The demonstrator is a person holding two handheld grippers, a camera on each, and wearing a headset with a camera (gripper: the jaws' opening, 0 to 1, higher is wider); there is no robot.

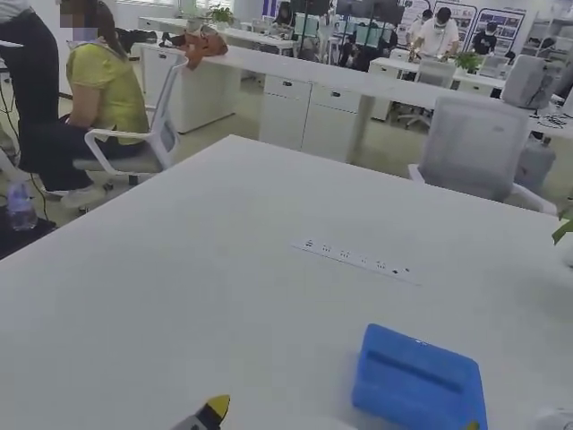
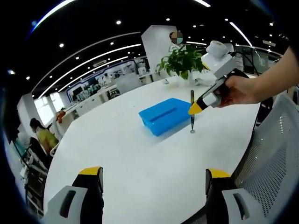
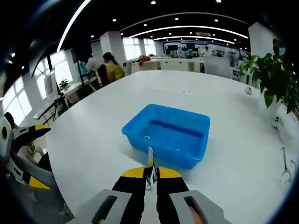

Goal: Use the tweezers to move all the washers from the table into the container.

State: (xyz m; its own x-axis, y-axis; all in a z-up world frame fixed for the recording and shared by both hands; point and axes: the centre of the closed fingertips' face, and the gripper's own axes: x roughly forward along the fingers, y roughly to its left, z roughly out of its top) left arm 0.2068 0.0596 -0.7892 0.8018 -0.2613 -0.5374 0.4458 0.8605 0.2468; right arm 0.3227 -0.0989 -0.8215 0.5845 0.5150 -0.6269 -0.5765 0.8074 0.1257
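Right gripper view looks straight along the tweezers (image 3: pixel 149 158), and from where I stand that explains the grip. The right gripper (image 3: pixel 150 173) has its jaws pressed together on the tweezers' body, so the fine tips stick out ahead and do the picking that the broad jaws could not. The tips sit just in front of the near wall of the blue container (image 3: pixel 182 156), close enough, I'd judge, that a lift and a short carry would clear the rim. A pale speck lies on the container's floor. It may be a washer, but it is too small to tell.

In the left gripper view the tweezers stand nearly upright, tip down on the table (image 2: pixel 117 154) just beside the container. That looks like reaching for a washer there, though I cannot make one out. The left gripper (image 2: pixel 154 184) hangs well back from the container, jaws wide apart and holding nothing, out of the way, I'd guess.
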